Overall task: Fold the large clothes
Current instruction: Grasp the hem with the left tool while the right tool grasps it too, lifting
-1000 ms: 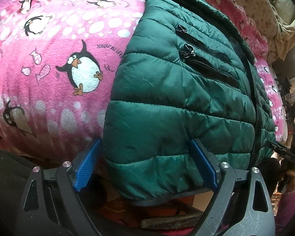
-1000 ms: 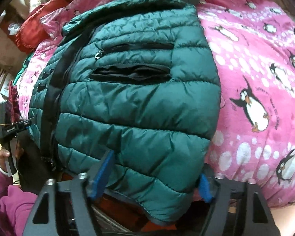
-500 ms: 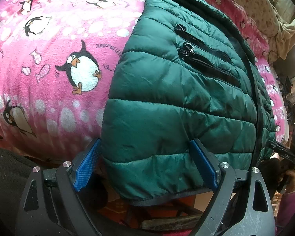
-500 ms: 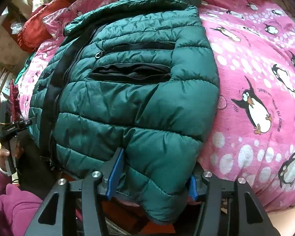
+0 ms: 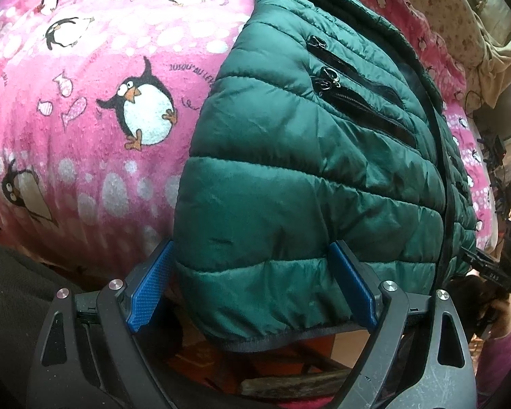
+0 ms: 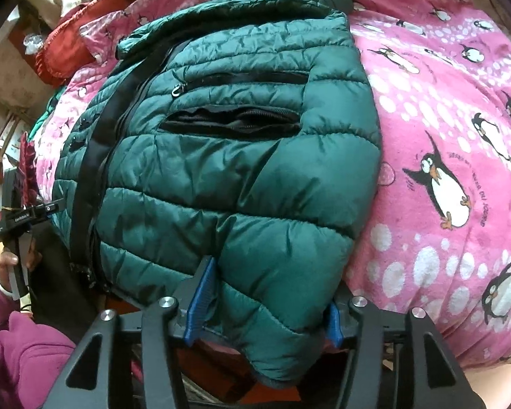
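The green quilted jacket (image 5: 306, 177) lay front side up on the pink penguin-print blanket (image 5: 85, 109), its hem hanging over the near edge of the bed. The left gripper (image 5: 252, 286) stood with its jaws spread wide, one blue pad (image 5: 150, 293) at the outer side of the hem corner and the other pad (image 5: 352, 289) further in along the hem; the padded fabric sat between them, but the pads were not pressing it, and whether either pad touched the cloth could not be told. The right gripper (image 6: 265, 306) had its jaws drawn in to a narrower gap, with the opposite hem corner of the jacket (image 6: 242, 177) bunched between the left pad (image 6: 201, 300) and the right pad (image 6: 334, 322); the fabric bulged around both pads, showing that it was clamped. The central zipper (image 6: 95, 156) ran up the jacket between the two grippers. The upper chest pocket (image 6: 242, 78) was zipped, while the lower pocket (image 6: 231, 119) gaped unzipped.
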{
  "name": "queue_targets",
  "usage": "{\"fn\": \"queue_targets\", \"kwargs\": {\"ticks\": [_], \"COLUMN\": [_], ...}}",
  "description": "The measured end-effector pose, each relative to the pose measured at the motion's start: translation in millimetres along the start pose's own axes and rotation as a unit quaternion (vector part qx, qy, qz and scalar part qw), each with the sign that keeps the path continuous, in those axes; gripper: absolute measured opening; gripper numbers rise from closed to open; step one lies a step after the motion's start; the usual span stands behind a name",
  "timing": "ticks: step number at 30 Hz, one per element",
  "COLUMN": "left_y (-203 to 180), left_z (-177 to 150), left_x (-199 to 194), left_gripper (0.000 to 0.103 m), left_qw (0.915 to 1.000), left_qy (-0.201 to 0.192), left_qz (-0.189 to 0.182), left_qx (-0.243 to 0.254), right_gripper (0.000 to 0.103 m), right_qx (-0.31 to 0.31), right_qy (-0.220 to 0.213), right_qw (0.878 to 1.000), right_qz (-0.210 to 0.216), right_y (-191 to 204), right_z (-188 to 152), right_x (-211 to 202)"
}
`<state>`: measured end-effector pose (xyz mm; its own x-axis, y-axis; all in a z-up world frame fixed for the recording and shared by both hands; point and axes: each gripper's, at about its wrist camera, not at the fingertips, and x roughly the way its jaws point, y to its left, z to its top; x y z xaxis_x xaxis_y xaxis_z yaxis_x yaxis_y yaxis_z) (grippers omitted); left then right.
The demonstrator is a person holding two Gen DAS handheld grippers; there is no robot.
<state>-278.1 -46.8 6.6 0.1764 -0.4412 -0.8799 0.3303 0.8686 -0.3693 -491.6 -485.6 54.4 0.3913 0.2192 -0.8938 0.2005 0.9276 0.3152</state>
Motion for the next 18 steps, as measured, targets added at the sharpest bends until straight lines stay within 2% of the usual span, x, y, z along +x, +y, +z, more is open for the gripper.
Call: {"fn": "queue_targets", "kwargs": {"ticks": [2,4,5,7,10,13,18], "left_y": [-2.4,-6.3,-8.3,-10.8,-14.4,-23.7,-36.0], "left_z": [-1.3,-3.5,-4.4,-4.9,-4.5,-5.5,-4.0], "left_x": [-1.1,-4.9,-6.8,-11.7,-21.2,-35.3,-56.1], "left_gripper": [0.088,0.072,0.068,0.044,0.027,0.02,0.016], "left_qw": [1.0,0.9997,0.9996,0.9994,0.999,0.9976,0.9947], "left_qy": [0.004,0.004,0.002,-0.002,-0.012,-0.027,-0.055], "left_qz": [-0.002,-0.011,-0.01,-0.008,-0.006,-0.004,-0.01], "left_qx": [0.007,0.021,0.026,0.034,0.043,0.064,0.086], "right_gripper": [0.048,0.04,0.034,0.027,0.02,0.018,0.018], "right_qx": [0.0,0.003,0.003,-0.001,0.003,0.004,0.017], "right_qy": [-0.006,-0.013,-0.016,-0.027,-0.044,-0.059,-0.086], "right_qw": [1.0,1.0,1.0,1.0,0.999,0.998,0.994], "right_qz": [-0.002,-0.001,0.0,0.005,0.018,0.031,0.063], "right_y": [0.5,0.7,1.2,3.3,5.3,5.2,3.0], "right_z": [-0.7,-1.3,-1.7,-1.2,0.1,3.8,12.8], "right_x": [-2.5,-6.8,-9.3,-16.4,-27.6,-39.2,-57.3]}}
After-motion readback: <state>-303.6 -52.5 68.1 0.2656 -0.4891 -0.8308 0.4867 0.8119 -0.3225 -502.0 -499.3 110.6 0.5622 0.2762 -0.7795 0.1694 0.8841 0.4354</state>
